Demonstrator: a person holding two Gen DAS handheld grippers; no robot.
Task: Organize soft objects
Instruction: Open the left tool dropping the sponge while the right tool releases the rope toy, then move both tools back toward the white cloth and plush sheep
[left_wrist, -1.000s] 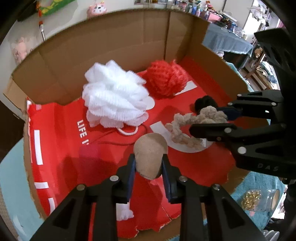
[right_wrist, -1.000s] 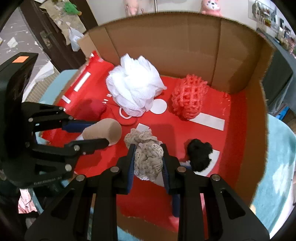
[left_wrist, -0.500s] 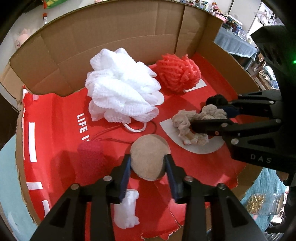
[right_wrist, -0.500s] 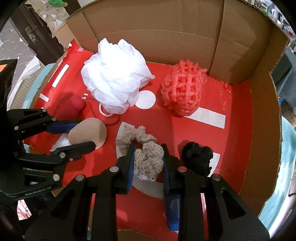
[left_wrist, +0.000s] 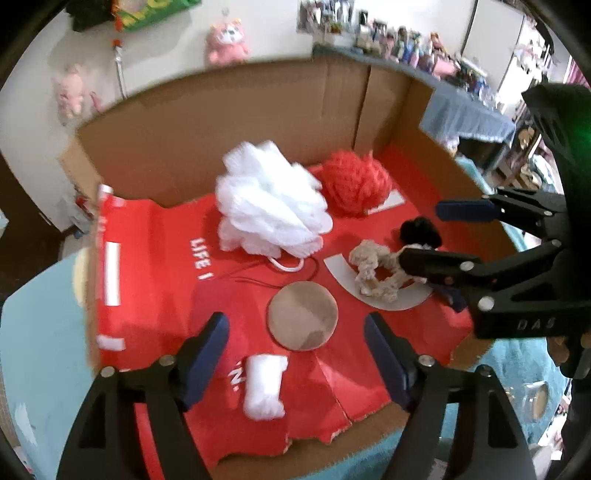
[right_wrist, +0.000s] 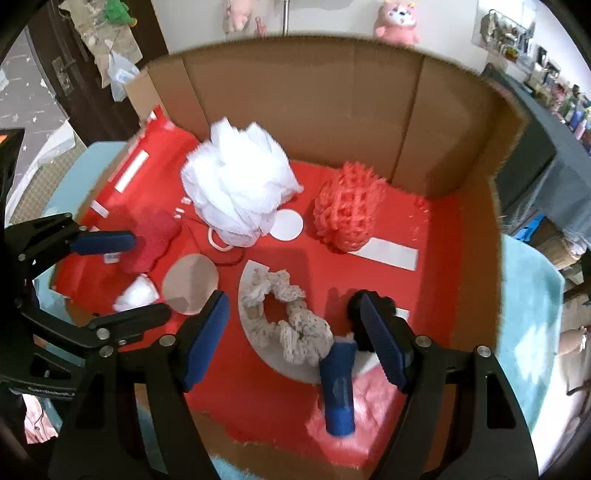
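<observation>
Now both jaw pairs just opening, nothing between: left gripper above flat tan round puff at centre, right gripper above knitted beige scrunchie, lower centre, on red box liner.

A pale, off-white wall carries a pink plush toy, with a second, paler pink plush to its left, a blue-draped table crowded with small blurred items to its right, and a dark wooden door beyond.
</observation>
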